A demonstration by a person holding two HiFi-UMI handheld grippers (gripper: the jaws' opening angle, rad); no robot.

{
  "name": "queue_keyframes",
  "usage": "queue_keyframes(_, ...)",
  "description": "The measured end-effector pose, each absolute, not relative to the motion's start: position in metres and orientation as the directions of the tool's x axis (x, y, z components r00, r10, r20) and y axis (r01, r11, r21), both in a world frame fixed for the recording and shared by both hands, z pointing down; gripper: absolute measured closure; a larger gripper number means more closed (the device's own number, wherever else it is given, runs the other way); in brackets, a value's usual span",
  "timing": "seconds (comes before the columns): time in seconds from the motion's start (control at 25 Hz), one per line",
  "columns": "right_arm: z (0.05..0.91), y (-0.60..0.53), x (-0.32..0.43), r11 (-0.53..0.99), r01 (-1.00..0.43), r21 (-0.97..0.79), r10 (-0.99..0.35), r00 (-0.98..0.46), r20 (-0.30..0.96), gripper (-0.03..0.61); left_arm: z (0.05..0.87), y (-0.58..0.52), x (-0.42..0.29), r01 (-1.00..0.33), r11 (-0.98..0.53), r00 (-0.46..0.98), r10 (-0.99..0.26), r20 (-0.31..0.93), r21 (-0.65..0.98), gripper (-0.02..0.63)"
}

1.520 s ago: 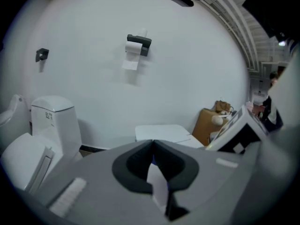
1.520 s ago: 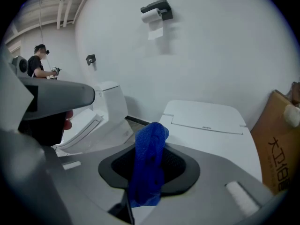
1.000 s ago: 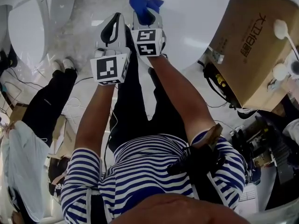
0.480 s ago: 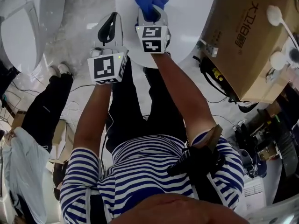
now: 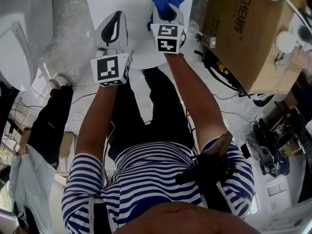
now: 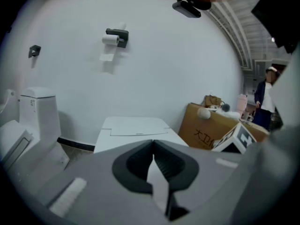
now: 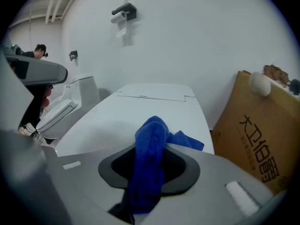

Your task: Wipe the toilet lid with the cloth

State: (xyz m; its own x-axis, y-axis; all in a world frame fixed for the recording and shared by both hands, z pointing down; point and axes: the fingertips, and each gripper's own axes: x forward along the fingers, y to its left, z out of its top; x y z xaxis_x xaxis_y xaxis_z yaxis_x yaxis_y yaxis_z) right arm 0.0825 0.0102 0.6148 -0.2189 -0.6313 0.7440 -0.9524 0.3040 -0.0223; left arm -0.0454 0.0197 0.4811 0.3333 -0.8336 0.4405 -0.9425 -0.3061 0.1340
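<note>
Between the jaws of the right gripper (image 7: 149, 170) sits the cloth (image 7: 151, 137), a blue bunch pinched at its middle, one fold standing up past the tips and a corner flopping off to the gripper's right. The jaws are closed onto it as far as the fabric allows. We judge the cloth soft, light and limp. It should flatten under pressure and drag a little on a smooth surface, so a firm pinch at the bunched middle suits it, with the loose part left free to do the wiping. Just ahead of and below that gripper lies the lid (image 7: 122, 121), white, broad and glossy. It looks rigid and slick, and we cannot tell whether the cloth touches it.

The left gripper (image 6: 153, 161) has its jaws together with nothing between them, and it hangs beside the right one.

By our count: one cloth, one lid ahead, two grippers, one cardboard box (image 7: 262, 139) to the right gripper's right, and one second toilet (image 6: 37, 111) off to the left gripper's left.
</note>
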Motion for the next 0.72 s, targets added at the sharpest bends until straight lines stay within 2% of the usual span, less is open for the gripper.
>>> queue_keyframes(0.36, 0.62, 0.029, 0.172, 0.215, -0.977, -0.004, -0.653, -0.147, 0.743, 0.457, 0.485, 0.035, 0.026, -0.917, -0.373, 0.396, -0.806, 0.44, 0.143, 0.612)
queue_keyframes(0.72, 0.619, 0.029, 0.178, 0.222, -0.975, 0.003, -0.664, -0.149, 0.732, 0.457, 0.487, 0.042, 0.023, -0.927, -0.353, 0.372, -0.817, 0.441, 0.129, 0.612)
